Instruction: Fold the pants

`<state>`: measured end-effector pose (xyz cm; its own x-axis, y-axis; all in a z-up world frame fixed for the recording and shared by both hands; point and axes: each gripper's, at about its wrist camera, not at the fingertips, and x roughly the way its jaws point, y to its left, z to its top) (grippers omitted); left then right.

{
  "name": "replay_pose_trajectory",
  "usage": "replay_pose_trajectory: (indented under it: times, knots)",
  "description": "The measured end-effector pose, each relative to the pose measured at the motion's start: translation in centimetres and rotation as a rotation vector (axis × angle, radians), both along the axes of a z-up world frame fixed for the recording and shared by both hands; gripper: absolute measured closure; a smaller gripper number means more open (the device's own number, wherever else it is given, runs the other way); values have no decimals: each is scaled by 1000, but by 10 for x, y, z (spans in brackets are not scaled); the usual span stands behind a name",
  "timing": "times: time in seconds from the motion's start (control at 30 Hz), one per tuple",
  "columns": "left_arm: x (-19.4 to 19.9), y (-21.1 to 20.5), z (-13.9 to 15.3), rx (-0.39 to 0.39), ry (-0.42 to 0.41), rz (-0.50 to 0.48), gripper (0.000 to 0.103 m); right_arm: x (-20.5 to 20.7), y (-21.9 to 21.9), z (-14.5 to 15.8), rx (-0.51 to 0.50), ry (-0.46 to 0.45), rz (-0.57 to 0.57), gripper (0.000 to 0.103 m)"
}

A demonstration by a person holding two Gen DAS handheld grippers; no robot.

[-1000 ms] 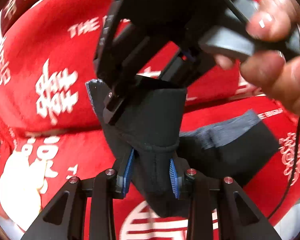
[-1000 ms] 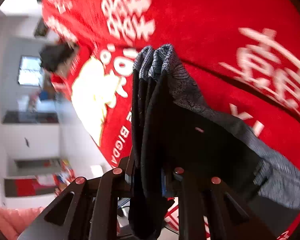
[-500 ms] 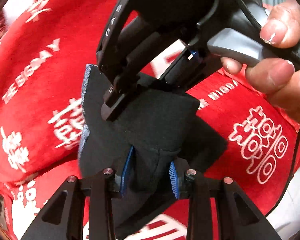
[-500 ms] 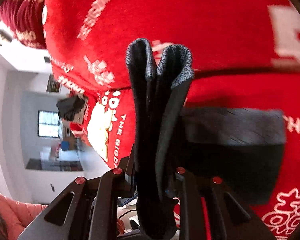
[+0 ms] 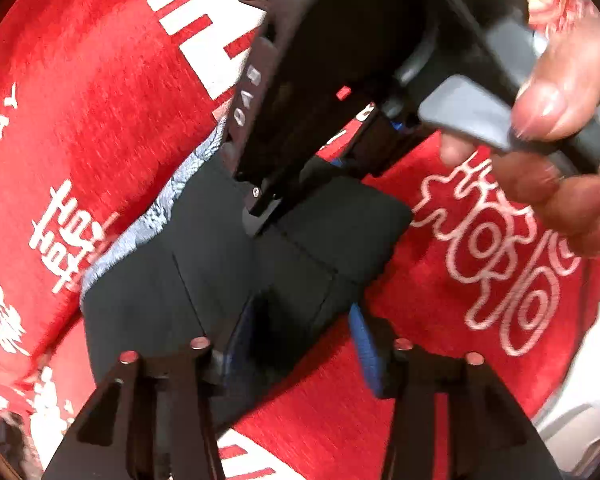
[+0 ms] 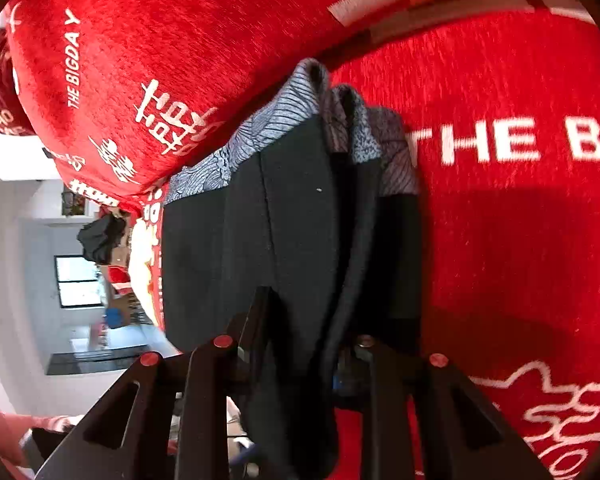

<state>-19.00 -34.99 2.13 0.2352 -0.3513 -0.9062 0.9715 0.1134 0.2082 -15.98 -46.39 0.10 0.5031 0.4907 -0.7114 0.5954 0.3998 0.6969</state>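
Now both grippers have just been opening: the left gripper (image 5: 300, 344) stands with fingers apart, its right blue pad (image 5: 364, 344) clear of the folded black pants (image 5: 228, 276), which lie down on the red printed blanket (image 5: 100, 92). The right gripper (image 6: 300, 344) has loosened, cloth between its fingers; release looks underway.

A home bedroom: red printed bedspread (image 6: 204, 40), white walls (image 6: 24, 264), window (image 6: 78, 286) beyond.
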Motion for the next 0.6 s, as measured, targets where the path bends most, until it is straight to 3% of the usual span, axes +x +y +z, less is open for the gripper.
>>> replay_pose_trajectory:
  times: [0.17,0.3,0.47,0.6]
  knots:
    - [17,20,25,-3,39,36,54,7,6,18,-94,55,60,63]
    - [58,40,38,14,65,178,54,-6,7,31,-183,157,41,45]
    - [111,68,34,52,43,359,54,-42,11,48,-266,257,-6,44]
    - [140,91,9,127,62,459,53,-60,22,65,-314,289,-36,44]
